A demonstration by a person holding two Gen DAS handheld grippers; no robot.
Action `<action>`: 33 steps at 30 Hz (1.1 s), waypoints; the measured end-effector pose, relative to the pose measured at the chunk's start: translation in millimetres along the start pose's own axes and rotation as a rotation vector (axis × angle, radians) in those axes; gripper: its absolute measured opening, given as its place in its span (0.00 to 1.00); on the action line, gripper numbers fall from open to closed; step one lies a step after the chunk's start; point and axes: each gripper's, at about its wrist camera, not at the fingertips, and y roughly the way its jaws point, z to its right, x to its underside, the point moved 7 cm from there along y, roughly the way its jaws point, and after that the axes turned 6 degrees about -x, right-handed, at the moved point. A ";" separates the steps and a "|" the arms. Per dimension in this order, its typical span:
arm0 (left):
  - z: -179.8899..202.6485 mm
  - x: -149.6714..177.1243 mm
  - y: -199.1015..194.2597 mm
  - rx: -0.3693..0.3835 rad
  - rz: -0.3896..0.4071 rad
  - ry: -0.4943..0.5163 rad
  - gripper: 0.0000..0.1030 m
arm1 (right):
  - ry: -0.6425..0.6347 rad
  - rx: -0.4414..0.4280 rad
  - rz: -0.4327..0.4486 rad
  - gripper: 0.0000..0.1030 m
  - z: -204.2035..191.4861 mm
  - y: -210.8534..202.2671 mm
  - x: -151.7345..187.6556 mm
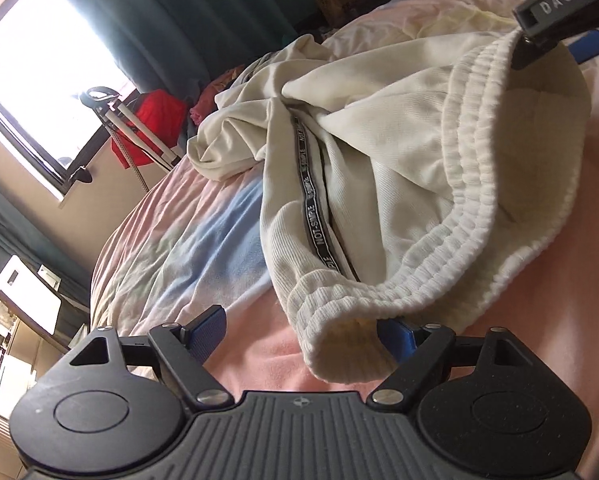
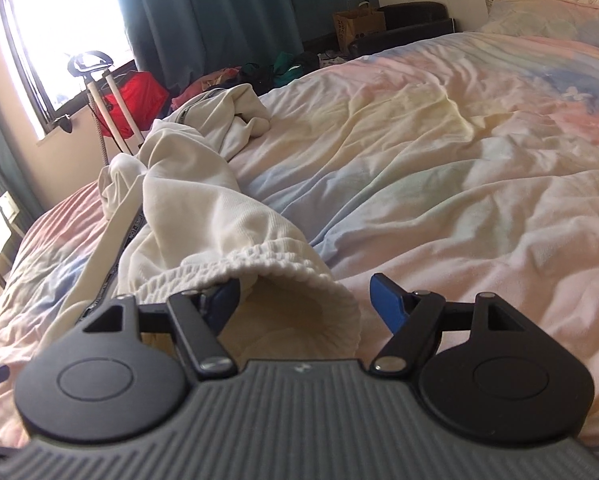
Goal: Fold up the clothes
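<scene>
Cream sweatpants (image 1: 339,168) lie bunched on the bed (image 1: 187,240), waistband end at the near edge, legs trailing in a heap toward the far edge by the window (image 1: 27,60). The black lettered side stripe (image 1: 311,208) faces up along one leg.

Left gripper (image 1: 299,332): jaws wide open, nothing clamped. One corner of the ribbed waistband (image 1: 419,292) sits between the fingers, against the right-hand blue pad (image 1: 395,334); the other pad is clear of the fabric.

Right gripper (image 2: 303,304): jaws also wide open, nothing held. The waistband's other corner (image 2: 299,268) lies in the gap, with the left-hand pad (image 2: 223,300) tucked under the elastic edge and the right-hand pad (image 2: 387,300) well apart from it. In the left wrist view this gripper (image 1: 555,24) shows at the far end of the waistband.

Judgement: one gripper at each waistband corner is the setup for a two-point pinch. The elastic is the stiffest edge, so lifting from both ends should let the legs hang and straighten before folding. Each gripper has only a single pad at the cloth so far, so closing now risks catching one layer or slipping off. The tangled legs will need shaking out.
</scene>
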 end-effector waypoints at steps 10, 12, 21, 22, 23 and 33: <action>-165.2 12.2 15.8 0.014 0.015 -0.936 0.82 | -0.211 -0.123 -0.044 0.72 -45.4 3.3 16.3; -190.0 21.8 27.2 0.030 -0.009 -1.033 0.81 | -0.284 -0.178 -0.049 0.71 -63.2 1.4 22.0; -222.4 81.8 104.3 0.078 -0.203 -1.198 0.74 | -0.485 -0.386 -0.144 0.71 -116.9 -7.8 59.0; -220.9 87.7 111.2 0.089 -0.217 -1.197 0.73 | -0.474 -0.413 -0.137 0.71 -118.5 -12.4 57.5; -219.3 91.7 114.6 0.098 -0.228 -1.191 0.73 | -0.448 -0.441 -0.123 0.71 -119.1 -18.5 53.6; -223.2 103.1 75.6 0.193 -0.254 -1.169 0.78 | 0.054 -0.451 -0.085 0.74 -76.2 -14.0 17.4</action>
